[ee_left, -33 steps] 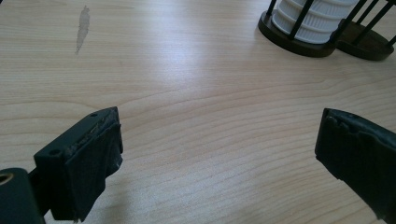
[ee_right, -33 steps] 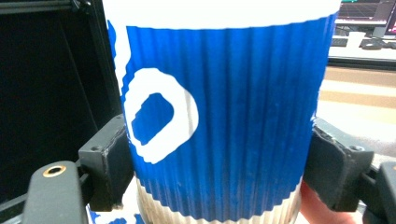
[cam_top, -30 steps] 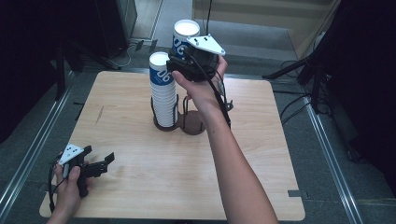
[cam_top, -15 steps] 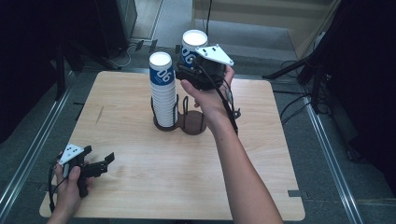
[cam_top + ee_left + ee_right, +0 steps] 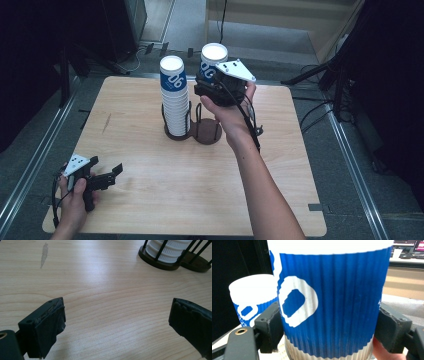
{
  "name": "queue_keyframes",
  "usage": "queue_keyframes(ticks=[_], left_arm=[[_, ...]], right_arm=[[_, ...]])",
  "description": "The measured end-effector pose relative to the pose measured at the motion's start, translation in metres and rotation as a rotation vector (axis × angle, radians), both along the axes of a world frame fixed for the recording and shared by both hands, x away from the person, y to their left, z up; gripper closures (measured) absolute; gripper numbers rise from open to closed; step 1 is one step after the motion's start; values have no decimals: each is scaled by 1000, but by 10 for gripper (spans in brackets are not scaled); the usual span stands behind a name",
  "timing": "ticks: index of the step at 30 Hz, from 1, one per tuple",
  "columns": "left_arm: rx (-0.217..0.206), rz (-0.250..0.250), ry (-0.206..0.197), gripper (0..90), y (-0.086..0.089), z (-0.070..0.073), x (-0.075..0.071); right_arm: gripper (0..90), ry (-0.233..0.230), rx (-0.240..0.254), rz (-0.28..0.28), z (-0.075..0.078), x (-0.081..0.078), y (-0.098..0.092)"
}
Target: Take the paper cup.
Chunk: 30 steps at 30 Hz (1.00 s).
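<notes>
Right gripper: black jaws pinched on the ribbed wall of a blue paper cup, one pad pressed to each side, cup held upright with its white rim upward; in the right gripper view a fingertip shows just below the right-hand jaw. Same cup in the high view: raised above the far half of the tabletop, over and slightly beyond the empty dark round holder, beside the top of the cup stack. Grey three-cornered plate on top of the gripper, cable trailing down along the forearm toward the near edge. Right hand: wrapped around the gripper body, arm entering from the near edge right of centre. Cup stack: white ribbed cups nested upright, topmost cup blue with white print, standing in a dark wire holder near the middle of the far half of the tabletop, its base touching the empty holder to its right; the stack's top also shows left of the held cup in the right gripper view. Left gripper: jaws spread wide, nothing between them, bare wood under them in the left gripper view, resting at the near left corner of the tabletop and pointing toward the right edge. Left hand: gripping the handle at the near left corner. Tabletop: light wood, rounded corners, one small dark streak toward the left edge
</notes>
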<state>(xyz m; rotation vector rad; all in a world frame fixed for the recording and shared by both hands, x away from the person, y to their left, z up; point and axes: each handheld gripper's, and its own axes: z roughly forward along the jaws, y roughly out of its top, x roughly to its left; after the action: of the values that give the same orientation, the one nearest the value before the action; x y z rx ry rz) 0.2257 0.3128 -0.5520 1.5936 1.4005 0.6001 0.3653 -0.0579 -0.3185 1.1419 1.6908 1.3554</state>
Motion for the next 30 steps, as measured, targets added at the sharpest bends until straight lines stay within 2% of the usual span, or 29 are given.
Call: queue_keyframes(ticks=[11,19,30], left_arm=[[6,-3,0,15,-1,0,0],[15,-8,-3,15,-2,0,-1],[16,5,4,15,-3,0,0]], right_arm=[[193,2,4,12,-15,-13,-10],[193,-4,-13,-8,-31,-17,-25],[193,-2,2,-16,-43,-25,-43]])
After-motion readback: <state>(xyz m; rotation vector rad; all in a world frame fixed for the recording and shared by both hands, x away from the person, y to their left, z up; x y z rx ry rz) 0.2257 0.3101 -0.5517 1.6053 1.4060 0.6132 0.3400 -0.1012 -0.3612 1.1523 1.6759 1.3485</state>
